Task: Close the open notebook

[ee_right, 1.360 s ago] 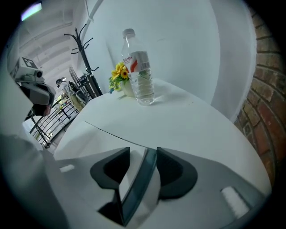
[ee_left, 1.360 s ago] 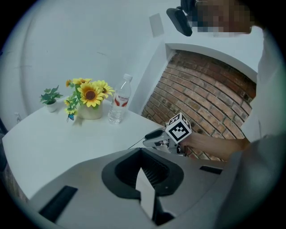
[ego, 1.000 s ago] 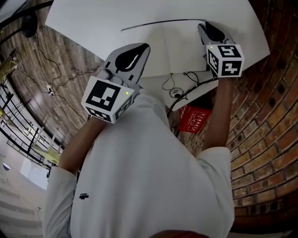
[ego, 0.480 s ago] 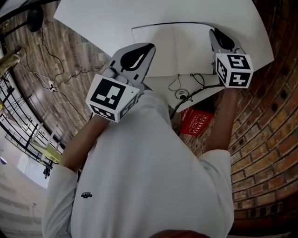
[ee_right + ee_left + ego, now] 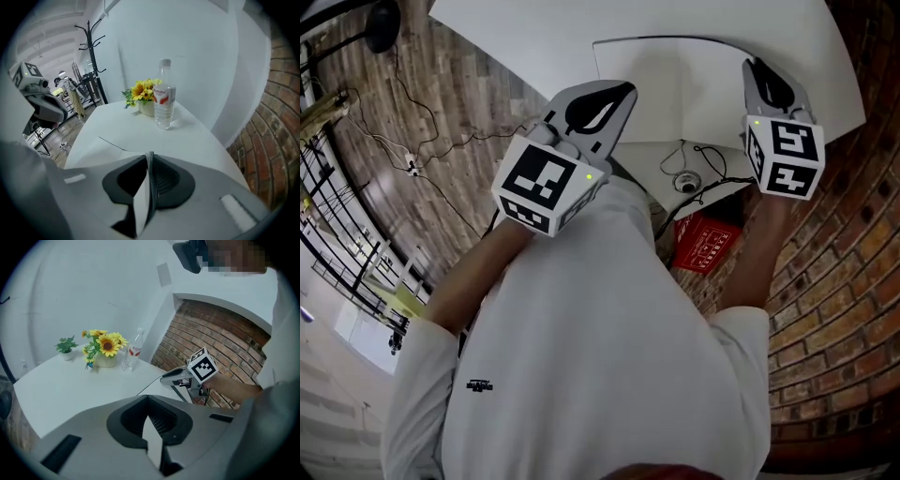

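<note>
Right fingers (image 5: 762,82) clamped on the notebook (image 5: 675,80)

The notebook lies open on the white desk (image 5: 534,37) in front of me. My right fingers have just been closing and pinch a thin white page at its right edge. My left fingers (image 5: 592,105) are together, just beside its left edge.

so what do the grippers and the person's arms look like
The left gripper and right gripper both have light grey, tapered shells with a black teardrop recess on the side. Each carries a white cube with black square markers and a small green light. The person wears a white short-sleeved shirt.
</note>
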A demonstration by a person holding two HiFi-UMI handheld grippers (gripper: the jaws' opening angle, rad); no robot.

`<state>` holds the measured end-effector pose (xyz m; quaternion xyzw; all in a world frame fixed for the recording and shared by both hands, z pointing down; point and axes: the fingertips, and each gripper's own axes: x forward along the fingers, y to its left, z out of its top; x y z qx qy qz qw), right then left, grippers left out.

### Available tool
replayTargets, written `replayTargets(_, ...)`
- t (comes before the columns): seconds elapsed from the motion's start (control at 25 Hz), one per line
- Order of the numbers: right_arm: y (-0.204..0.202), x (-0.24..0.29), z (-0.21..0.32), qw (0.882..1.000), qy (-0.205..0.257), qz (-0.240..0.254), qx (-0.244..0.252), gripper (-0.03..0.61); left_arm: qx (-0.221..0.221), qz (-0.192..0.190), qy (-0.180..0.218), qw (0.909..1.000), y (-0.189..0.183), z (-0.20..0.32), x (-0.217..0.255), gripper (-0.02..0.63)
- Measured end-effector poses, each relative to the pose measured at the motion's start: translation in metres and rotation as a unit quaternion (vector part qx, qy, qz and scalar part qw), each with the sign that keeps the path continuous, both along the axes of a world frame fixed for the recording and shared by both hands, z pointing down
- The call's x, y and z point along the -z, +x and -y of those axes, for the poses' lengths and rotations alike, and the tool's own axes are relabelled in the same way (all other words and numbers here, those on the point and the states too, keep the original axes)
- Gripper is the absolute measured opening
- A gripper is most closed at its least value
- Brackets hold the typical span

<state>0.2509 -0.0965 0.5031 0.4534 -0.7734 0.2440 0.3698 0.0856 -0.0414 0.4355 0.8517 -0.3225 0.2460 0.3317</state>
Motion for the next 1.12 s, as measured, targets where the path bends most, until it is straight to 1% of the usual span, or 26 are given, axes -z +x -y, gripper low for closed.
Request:
replayTargets(0.48,-0.038,0.03,-0.01,0.998,0.032,-0.056,-0.004,0.055,0.002,-0.011,0.008,0.9999,-0.034,-0.021,0.011,0.009)
replayTargets(0.72,-0.057,0.04,-0.018,0.997,0.042,-0.068,-0.008,0.056,0.004,-0.015,0.014,0.9998,-0.053,-0.028,0.016,0.009)
replayTargets(1.12,-0.09,0.039,-0.034,0.995,0.045,-0.089,-0.016,0.057,-0.004,-0.021,0.014,0.9997,-0.076,-0.038,0.016,0.009)
